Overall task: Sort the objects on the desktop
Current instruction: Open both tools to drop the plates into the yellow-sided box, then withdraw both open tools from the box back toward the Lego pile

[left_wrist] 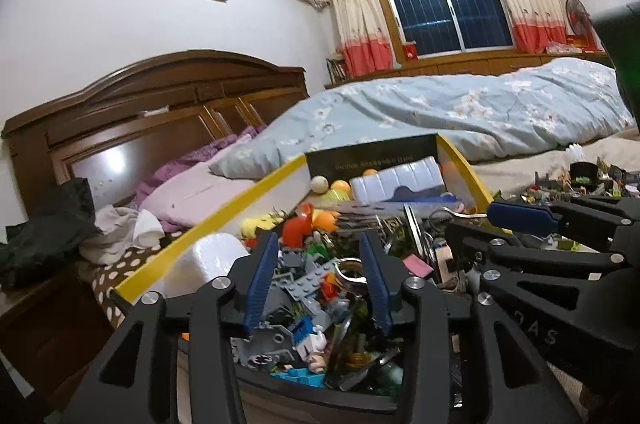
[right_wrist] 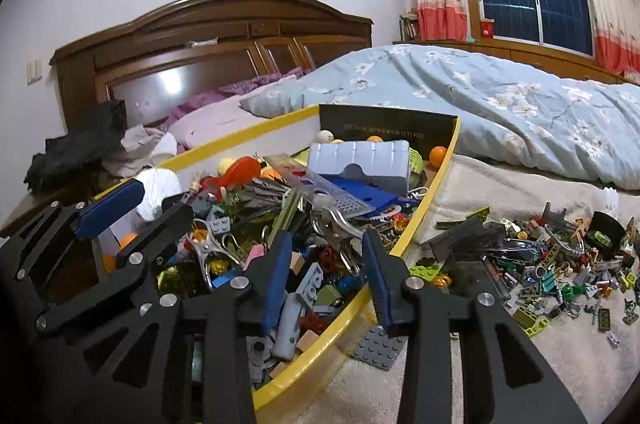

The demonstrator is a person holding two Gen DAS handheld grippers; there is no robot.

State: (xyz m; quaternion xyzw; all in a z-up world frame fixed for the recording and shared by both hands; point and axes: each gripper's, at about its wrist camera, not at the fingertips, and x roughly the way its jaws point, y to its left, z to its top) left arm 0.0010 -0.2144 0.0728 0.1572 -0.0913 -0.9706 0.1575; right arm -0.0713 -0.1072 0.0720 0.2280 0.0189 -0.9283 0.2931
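Observation:
A yellow-rimmed box (left_wrist: 208, 224) on the bed is heaped with toy bricks, metal clips (right_wrist: 208, 248), orange balls (right_wrist: 438, 154) and a pale blue plastic case (left_wrist: 400, 180). My left gripper (left_wrist: 319, 244) hangs open over the near part of this heap, and nothing is pressed between its blue pads. My right gripper (right_wrist: 327, 244) is open too, above the box's near right rim (right_wrist: 424, 224), with loose bricks showing through the gap. Each gripper shows in the other's view: the right one (left_wrist: 492, 224) and the left one (right_wrist: 148, 208). A second pile of small bricks (right_wrist: 560, 256) lies on the beige bedding to the right.
A grey studded plate (right_wrist: 380, 344) lies on the bedding just outside the box rim. A white foam block (left_wrist: 212, 260) sits in the box's left corner. A blue floral quilt (right_wrist: 500, 104) lies behind, with a wooden headboard (right_wrist: 220, 36) and crumpled clothes (right_wrist: 100, 144) to the left.

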